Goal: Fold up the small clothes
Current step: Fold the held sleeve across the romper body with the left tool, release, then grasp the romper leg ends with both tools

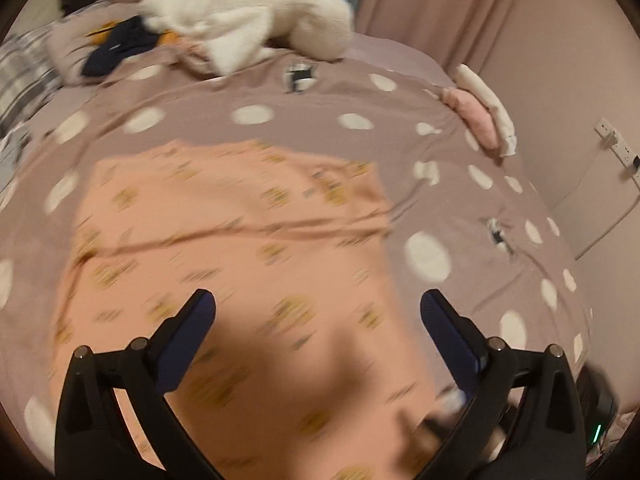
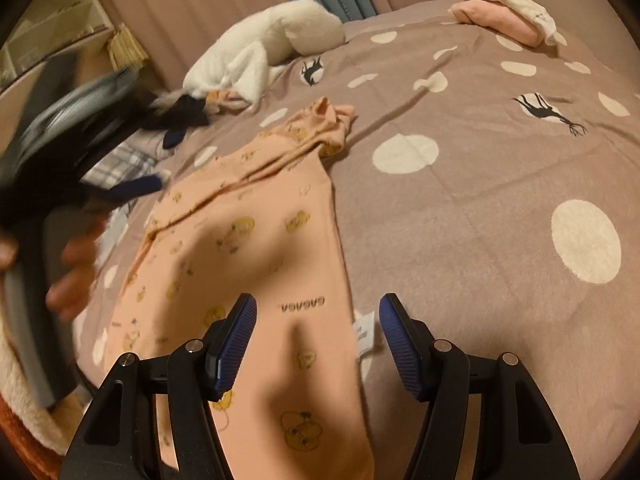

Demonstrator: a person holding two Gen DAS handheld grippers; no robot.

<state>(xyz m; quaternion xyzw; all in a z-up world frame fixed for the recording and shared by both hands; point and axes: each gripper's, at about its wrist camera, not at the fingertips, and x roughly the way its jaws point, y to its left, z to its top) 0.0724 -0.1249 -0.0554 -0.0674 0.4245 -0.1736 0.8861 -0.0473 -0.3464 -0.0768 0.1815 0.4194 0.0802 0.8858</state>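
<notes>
A small peach garment point(image 1: 240, 248) with yellow prints lies spread on the mauve polka-dot bed cover point(image 1: 360, 96). It also shows in the right wrist view point(image 2: 264, 248), folded lengthwise with a bunched sleeve at its far end and a white label at its near right edge. My left gripper point(image 1: 318, 308) is open and empty, hovering above the garment; the view is motion-blurred. My right gripper point(image 2: 318, 312) is open and empty above the garment's near right edge. The left gripper point(image 2: 80, 160) shows blurred at the left of the right wrist view.
A white plush toy point(image 2: 272, 44) and dark small clothes point(image 2: 180, 120) lie at the bed's far side. Folded pink and white clothes point(image 2: 504, 12) are stacked at the far right corner. A wall with a socket and cable point(image 1: 612, 144) is right of the bed.
</notes>
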